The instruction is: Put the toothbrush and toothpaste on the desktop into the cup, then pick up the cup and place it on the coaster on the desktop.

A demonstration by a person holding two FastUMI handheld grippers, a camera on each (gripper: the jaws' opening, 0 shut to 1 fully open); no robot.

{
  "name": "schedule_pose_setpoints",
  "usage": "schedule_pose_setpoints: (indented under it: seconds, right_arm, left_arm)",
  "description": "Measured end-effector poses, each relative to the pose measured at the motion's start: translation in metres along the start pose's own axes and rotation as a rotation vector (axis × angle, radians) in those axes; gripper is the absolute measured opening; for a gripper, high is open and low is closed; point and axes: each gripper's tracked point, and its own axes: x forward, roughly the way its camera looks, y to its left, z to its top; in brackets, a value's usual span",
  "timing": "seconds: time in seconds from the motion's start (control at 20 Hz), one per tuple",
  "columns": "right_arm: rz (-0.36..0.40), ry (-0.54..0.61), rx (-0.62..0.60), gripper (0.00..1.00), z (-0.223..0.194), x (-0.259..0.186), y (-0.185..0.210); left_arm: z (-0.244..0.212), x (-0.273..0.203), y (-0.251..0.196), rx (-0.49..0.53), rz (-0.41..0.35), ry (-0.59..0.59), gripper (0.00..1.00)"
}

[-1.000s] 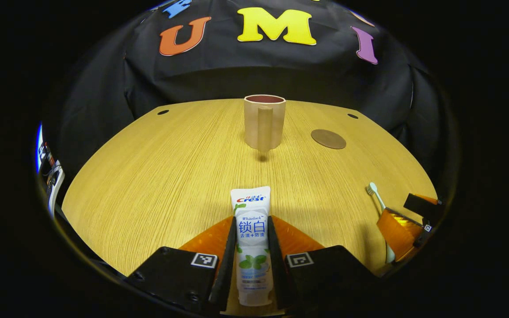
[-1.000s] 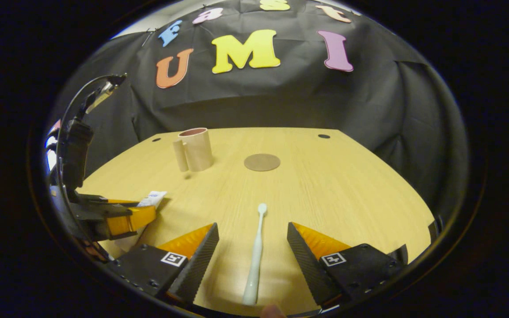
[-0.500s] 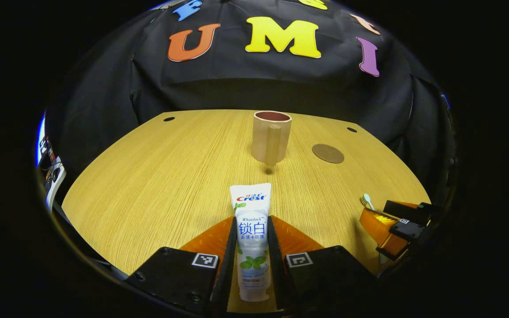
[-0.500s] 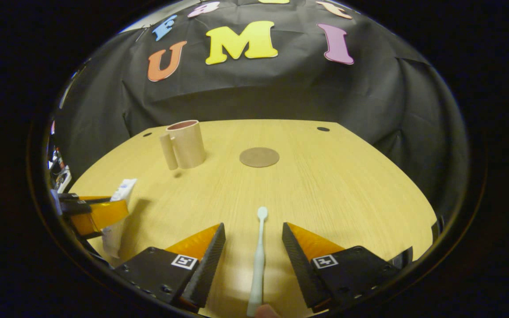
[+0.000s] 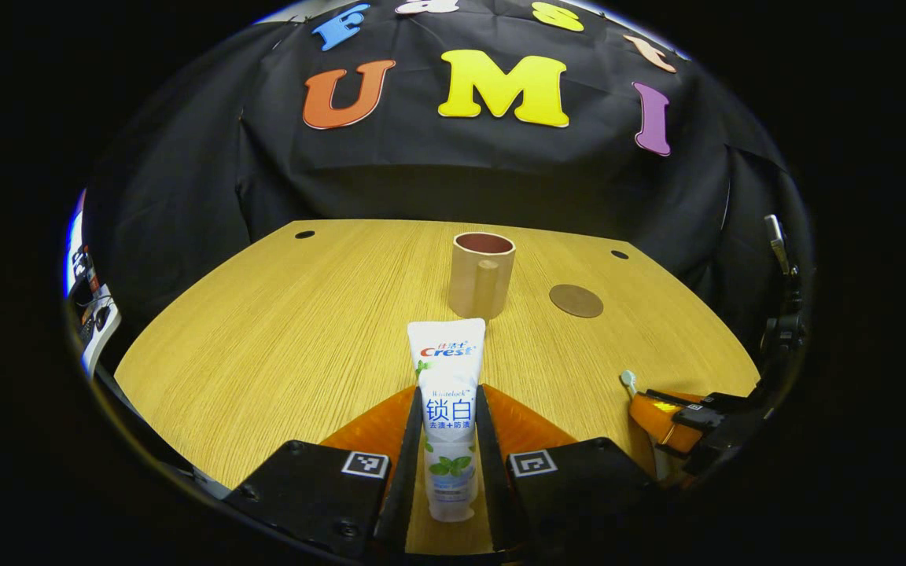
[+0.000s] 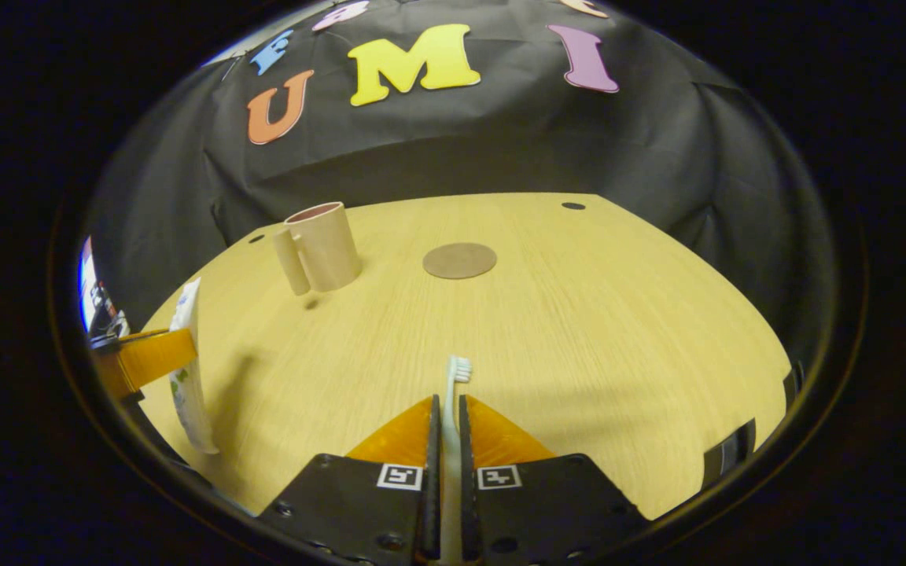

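Here both pieces are in hand: the left gripper (image 5: pixel 448 440) is clamped on the toothpaste (image 5: pixel 447 393), the tube standing up between its fingers with the crimped end toward the cup, and the right gripper (image 6: pixel 445 440) is closed tight on the toothbrush (image 6: pixel 453 393), bristle head poking out ahead of the fingertips. The cup (image 5: pixel 481 273) stands upright on the desktop (image 5: pixel 280 338), mouth open, handle facing the left gripper, well ahead of both tools; the coaster (image 6: pixel 459 260) lies bare just beside it. To do the drop well, I'd carry each piece over the rim one at a time — two grippers will likely crowd a mouth that narrow — tip it near upright, lower an end inside, then let go. The tube looks soft, so a firm squeeze may buckle it; the cup seems light and could topple if nudged
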Motion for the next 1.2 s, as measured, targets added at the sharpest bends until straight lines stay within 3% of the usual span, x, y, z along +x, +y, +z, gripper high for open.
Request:
schedule_pose_setpoints:
  seconds: [0.05, 0.1, 0.7, 1.0, 1.2]
  right_arm:
    - [-0.003, -0.005, 0.012, 0.11, 0.002, -0.001, -0.003]
    - [0.006, 0.002, 0.022, 0.01, 0.000, 0.000, -0.003]
    - [0.113, -0.045, 0.078, 0.01, 0.014, -0.010, 0.008]
    - [0.134, -0.089, 0.087, 0.00, 0.024, -0.022, 0.008]
    - [0.144, -0.114, 0.069, 0.00, 0.031, -0.029, 0.013]
  left_arm:
    - [0.002, -0.001, 0.000, 0.000, -0.002, -0.008, 0.42]
    - [0.005, -0.002, 0.000, 0.001, -0.003, -0.017, 0.42]
    - [0.026, -0.012, -0.003, -0.011, -0.032, -0.091, 0.42]
    - [0.034, -0.014, -0.004, -0.010, -0.039, -0.106, 0.41]
    - [0.063, -0.016, -0.005, 0.001, -0.048, -0.149, 0.41]
